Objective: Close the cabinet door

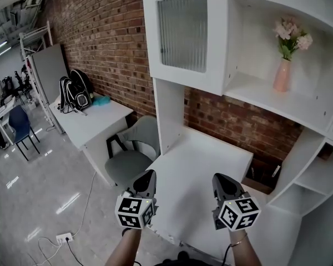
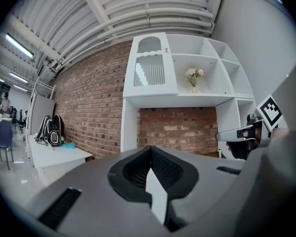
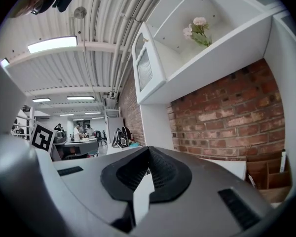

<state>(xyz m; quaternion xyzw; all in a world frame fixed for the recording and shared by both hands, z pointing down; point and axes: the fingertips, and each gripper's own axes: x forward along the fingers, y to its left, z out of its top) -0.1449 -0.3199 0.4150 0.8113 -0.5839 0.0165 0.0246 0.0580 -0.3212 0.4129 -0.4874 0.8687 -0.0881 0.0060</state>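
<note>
- left gripper (image 1: 146, 177), right gripper (image 1: 222, 179): jaws pressed together, empty, lower centre
- door (image 1: 183, 35) upper centre, well above them, open air between
- desk (image 1: 205, 159) front edge under both

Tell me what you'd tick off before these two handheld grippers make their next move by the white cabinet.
1. The cabinet door shut against its frame: ok, it looks flush in the head view and the left gripper view.
2. Door latched: cannot tell.
3. The left gripper empty: ok, jaws together, nothing between them.
4. The right gripper empty: ok, jaws together, nothing between them.
5. The pink vase upright on the open shelf: ok.
6. Both grippers apart from the cabinet: ok, they hang low over the white desk.
</note>
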